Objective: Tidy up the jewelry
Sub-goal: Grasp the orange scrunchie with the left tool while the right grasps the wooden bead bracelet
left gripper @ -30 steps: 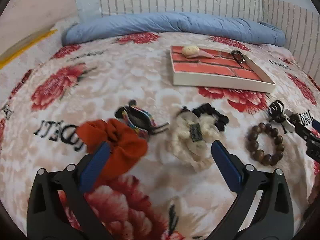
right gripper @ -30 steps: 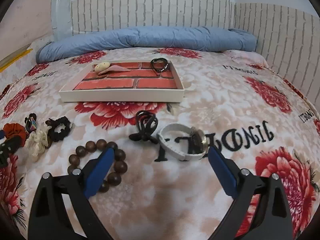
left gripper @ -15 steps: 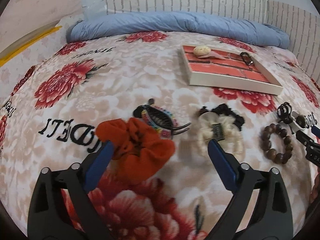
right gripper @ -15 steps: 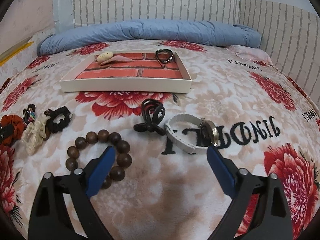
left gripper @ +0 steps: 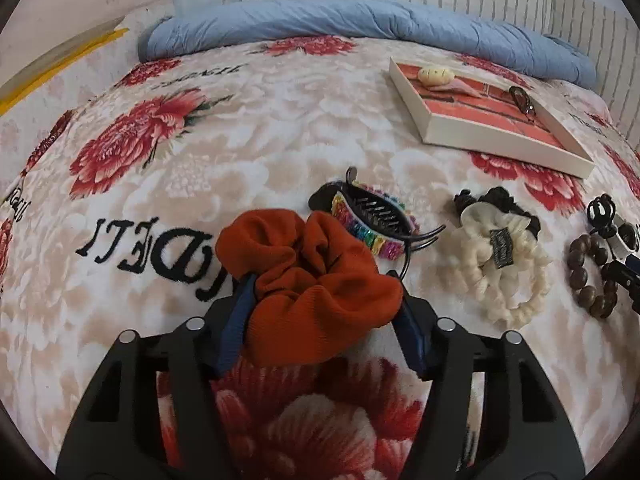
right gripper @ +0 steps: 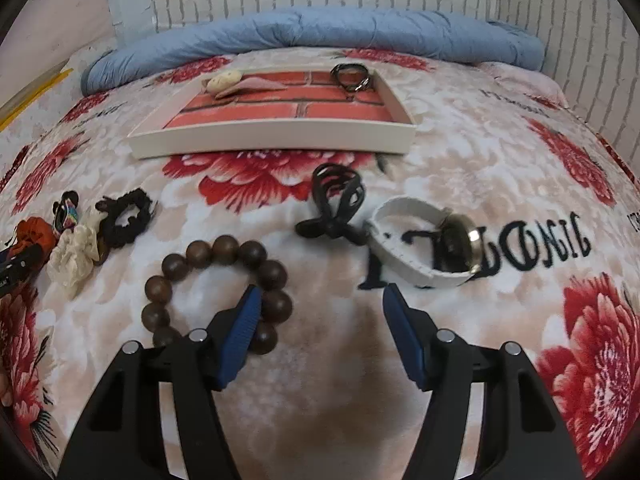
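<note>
So my left gripper (left gripper: 322, 312) is down on the bed (left gripper: 248, 128) with the orange scrunchie (left gripper: 308, 280) sitting right between its blue fingers (left gripper: 236, 320). The jaws have just been closing in on it, and the fabric bulges up over both pads, which look like they're touching its sides, though I can't tell how hard they press. Just past the scrunchie, ahead and a bit right of the gripper, is the rainbow hair claw (left gripper: 376, 220), touching the scrunchie's far edge. Further right there's the cream scrunchie (left gripper: 504, 264) lying over a black scrunchie (left gripper: 508, 200), then the wooden bead bracelet (left gripper: 592, 276) near the edge of that view.

My right gripper (right gripper: 320, 320) has also just been closing, but nothing is between its jaws, just bare blanket. Its left finger (right gripper: 240, 336) sits over the near side of the bead bracelet (right gripper: 216, 284), on or just above the beads, can't say which. Ahead of the gripper is a black hair claw (right gripper: 336, 208), and just right of that, touching it, the white strap watch (right gripper: 424, 240), lying on its side.

Well beyond all of it is the tray (right gripper: 272, 140) with the red brick lining, holding a cream shell-shaped clip (right gripper: 224, 80) at its far left and a dark ring-shaped piece (right gripper: 352, 76) at its far right.
</note>
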`<move>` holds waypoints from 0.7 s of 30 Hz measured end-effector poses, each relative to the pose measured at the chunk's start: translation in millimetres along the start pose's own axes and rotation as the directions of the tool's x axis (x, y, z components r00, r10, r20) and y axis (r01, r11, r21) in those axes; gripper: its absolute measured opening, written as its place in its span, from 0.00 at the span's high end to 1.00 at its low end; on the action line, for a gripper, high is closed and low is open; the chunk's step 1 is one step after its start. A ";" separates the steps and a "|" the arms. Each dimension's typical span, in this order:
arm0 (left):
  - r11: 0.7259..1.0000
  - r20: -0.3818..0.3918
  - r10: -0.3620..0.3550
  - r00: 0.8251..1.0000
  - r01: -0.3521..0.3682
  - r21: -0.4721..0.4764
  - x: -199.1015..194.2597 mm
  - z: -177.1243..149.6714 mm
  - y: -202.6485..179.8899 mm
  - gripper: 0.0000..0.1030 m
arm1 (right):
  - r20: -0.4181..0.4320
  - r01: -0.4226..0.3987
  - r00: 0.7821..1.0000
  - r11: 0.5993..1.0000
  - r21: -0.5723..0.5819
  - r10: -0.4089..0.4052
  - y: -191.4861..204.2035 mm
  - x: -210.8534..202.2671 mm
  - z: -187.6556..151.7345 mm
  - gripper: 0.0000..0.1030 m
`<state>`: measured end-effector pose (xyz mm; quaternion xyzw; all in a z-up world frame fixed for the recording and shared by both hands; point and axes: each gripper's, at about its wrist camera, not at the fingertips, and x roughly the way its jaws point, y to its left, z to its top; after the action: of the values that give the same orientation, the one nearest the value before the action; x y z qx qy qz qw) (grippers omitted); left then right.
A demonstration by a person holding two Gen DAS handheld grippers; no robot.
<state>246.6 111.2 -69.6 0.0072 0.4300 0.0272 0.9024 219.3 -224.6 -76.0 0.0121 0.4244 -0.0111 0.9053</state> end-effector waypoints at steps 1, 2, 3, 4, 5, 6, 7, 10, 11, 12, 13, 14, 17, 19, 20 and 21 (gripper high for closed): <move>1.000 -0.003 -0.002 1.000 0.002 0.001 0.9 -0.6 0.1 0.42 | -0.004 -0.001 1.000 1.000 -0.003 0.001 1.1 1.1 -0.4 0.39; 1.000 -0.005 -0.005 1.000 0.005 0.002 2.0 -0.9 0.3 0.43 | -0.010 -0.003 1.000 1.000 -0.006 0.003 2.4 2.8 -0.5 0.39; 1.000 -0.008 -0.003 1.000 0.003 0.004 3.4 -1.0 -0.1 0.44 | -0.018 -0.004 1.000 1.000 -0.010 0.004 4.5 5.1 -0.7 0.41; 1.000 -0.009 0.000 1.000 0.000 0.007 4.6 -0.9 -0.7 0.44 | -0.022 -0.003 1.000 1.000 -0.013 0.003 5.4 6.1 -0.6 0.41; 1.000 -0.010 0.000 1.000 0.000 0.009 5.3 -0.9 -1.1 0.45 | -0.025 -0.002 1.000 1.000 -0.015 0.002 6.5 7.2 -0.2 0.42; 1.000 -0.010 0.000 1.000 0.000 0.011 6.4 -0.9 -1.5 0.46 | -0.032 0.002 0.999 1.000 -0.020 -0.003 8.6 9.1 0.0 0.43; 1.000 -0.012 -0.002 1.000 0.002 0.011 7.5 -0.9 -1.6 0.46 | -0.037 0.006 0.999 1.000 -0.024 -0.007 9.9 10.6 0.2 0.43; 1.000 -0.015 -0.010 1.000 0.010 0.000 10.2 -0.8 1.4 0.48 | -0.048 0.019 0.999 0.999 -0.032 -0.020 12.8 15.1 1.2 0.44; 1.000 -0.017 -0.015 1.000 0.015 -0.005 10.8 -0.6 2.5 0.48 | -0.051 0.019 0.999 0.999 -0.030 -0.021 12.8 15.7 1.6 0.45; 1.000 -0.018 -0.021 1.000 0.021 -0.012 11.6 -0.4 4.1 0.49 | -0.053 0.019 0.998 0.999 -0.029 -0.021 13.0 16.2 1.9 0.45; 1.000 -0.019 -0.023 1.000 0.023 -0.015 12.2 -0.2 5.3 0.51 | -0.054 0.019 0.998 0.999 -0.029 -0.020 13.3 16.3 1.8 0.45; 1.000 -0.019 -0.024 1.000 0.024 -0.017 12.6 -0.2 5.9 0.51 | -0.055 0.018 0.998 0.999 -0.031 -0.020 13.7 16.5 1.9 0.46; 1.000 -0.017 -0.026 1.000 0.025 -0.018 12.9 -0.1 6.3 0.54 | -0.060 0.008 0.998 0.999 -0.041 -0.011 16.6 17.8 2.5 0.54; 0.999 -0.017 -0.030 0.999 0.029 -0.024 12.8 0.1 7.6 0.56 | -0.059 0.001 0.998 0.998 -0.056 -0.004 20.0 18.1 2.7 0.60; 0.999 -0.015 -0.030 0.999 0.030 -0.026 12.4 -0.1 8.3 0.57 | -0.056 -0.003 0.998 0.998 -0.065 0.000 21.6 17.9 2.5 0.67; 0.999 -0.013 -0.031 0.999 0.030 -0.029 11.9 -0.2 9.0 0.58 | -0.052 -0.006 0.999 0.997 -0.076 0.002 23.9 17.5 2.0 0.72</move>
<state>253.5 120.8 -78.6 -0.0124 0.4358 0.0196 0.8997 232.7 -200.9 -87.9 -0.0211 0.4478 0.0072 0.8939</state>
